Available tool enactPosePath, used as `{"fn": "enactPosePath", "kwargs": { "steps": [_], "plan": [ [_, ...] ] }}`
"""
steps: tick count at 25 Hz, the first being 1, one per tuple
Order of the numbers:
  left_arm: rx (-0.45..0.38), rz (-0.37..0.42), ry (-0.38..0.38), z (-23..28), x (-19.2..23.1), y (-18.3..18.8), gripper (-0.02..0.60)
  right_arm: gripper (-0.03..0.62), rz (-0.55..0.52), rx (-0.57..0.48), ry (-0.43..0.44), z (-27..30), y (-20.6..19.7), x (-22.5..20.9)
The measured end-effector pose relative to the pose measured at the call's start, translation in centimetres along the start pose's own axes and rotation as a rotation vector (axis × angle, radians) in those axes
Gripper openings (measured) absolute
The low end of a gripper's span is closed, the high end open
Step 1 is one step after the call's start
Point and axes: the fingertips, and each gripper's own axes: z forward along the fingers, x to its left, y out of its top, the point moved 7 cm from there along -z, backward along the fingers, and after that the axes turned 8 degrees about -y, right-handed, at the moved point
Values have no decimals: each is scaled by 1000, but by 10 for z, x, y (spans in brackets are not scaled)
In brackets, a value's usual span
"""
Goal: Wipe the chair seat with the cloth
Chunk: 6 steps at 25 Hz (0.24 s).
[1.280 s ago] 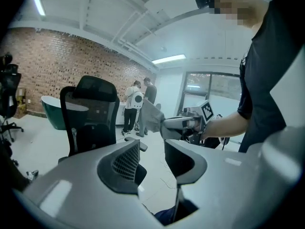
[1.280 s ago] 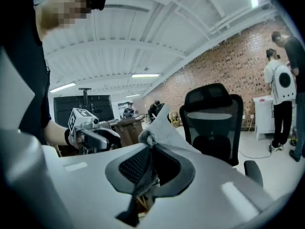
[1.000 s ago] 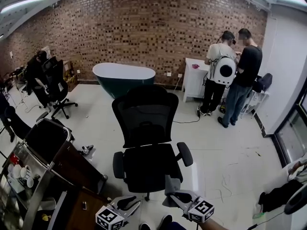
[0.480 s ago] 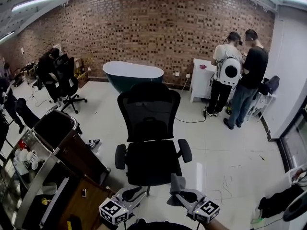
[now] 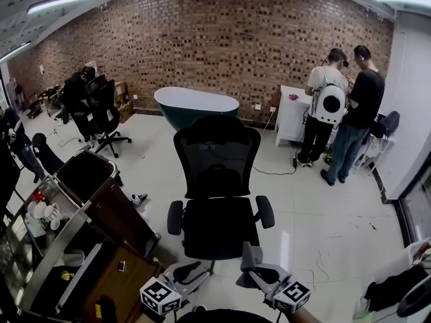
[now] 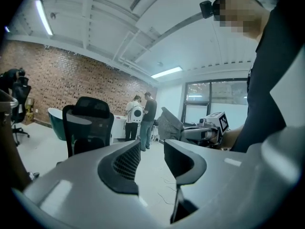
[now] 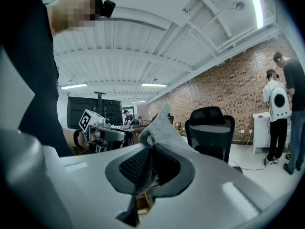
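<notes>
A black office chair stands mid-floor, its seat facing me and bare. Just in front of the seat's near edge, my right gripper is shut on a grey cloth that sticks up from its jaws. The right gripper view shows the cloth pinched between the pads, with the chair beyond. My left gripper hovers left of it, below the seat's front. Its jaws are opening with nothing between them. In that view the chair is at left and the cloth at right.
A metal cart with cups and a dark bin stand at left. A green bathtub sits by the brick wall. Two people stand at a white cabinet at back right. Another person sits at a second chair at back left.
The head view has shifted, so the chair now sits a little further right. Both grippers stay low in front of the seat. The cloth remains in the right gripper.
</notes>
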Motion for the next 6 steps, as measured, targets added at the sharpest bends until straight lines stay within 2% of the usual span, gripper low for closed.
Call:
{"fn": "enactPosePath", "kwargs": {
  "steps": [3, 6],
  "plan": [
    [15, 44, 6, -3, -2, -3, 183, 23, 5, -4, -2, 1, 1, 1],
    [-9, 38, 10, -8, -3, -1, 189, 23, 4, -10, 1, 2, 0, 3]
  ]
}}
